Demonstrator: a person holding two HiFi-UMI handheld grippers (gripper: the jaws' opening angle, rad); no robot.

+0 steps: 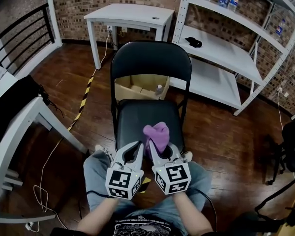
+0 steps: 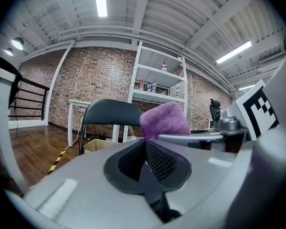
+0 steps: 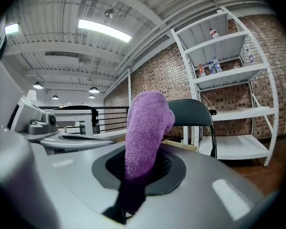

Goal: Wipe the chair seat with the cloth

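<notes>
- While clenched on the purple cloth (image 1: 156, 134), sits at lower centre of the head view, over the near edge of the chair seat (image 1: 137, 114): right hand-held gripper (image 1: 161, 149).
- In right gripper view: jaws pinched on the cloth's lower end, tuft standing up past the tips.
- Left hand-held gripper (image 1: 133, 149): clamped together on nothing, just beside the right one, toward frame left.
- Seat straight ahead of and below both tips, running up-frame to the backrest (image 1: 150, 58).
- Cloth touching the seat or not: cannot tell.
- Right hand nearer the job; probably needs tipping down so the tuft meets the seat, then sweeping toward the backrest.
</notes>
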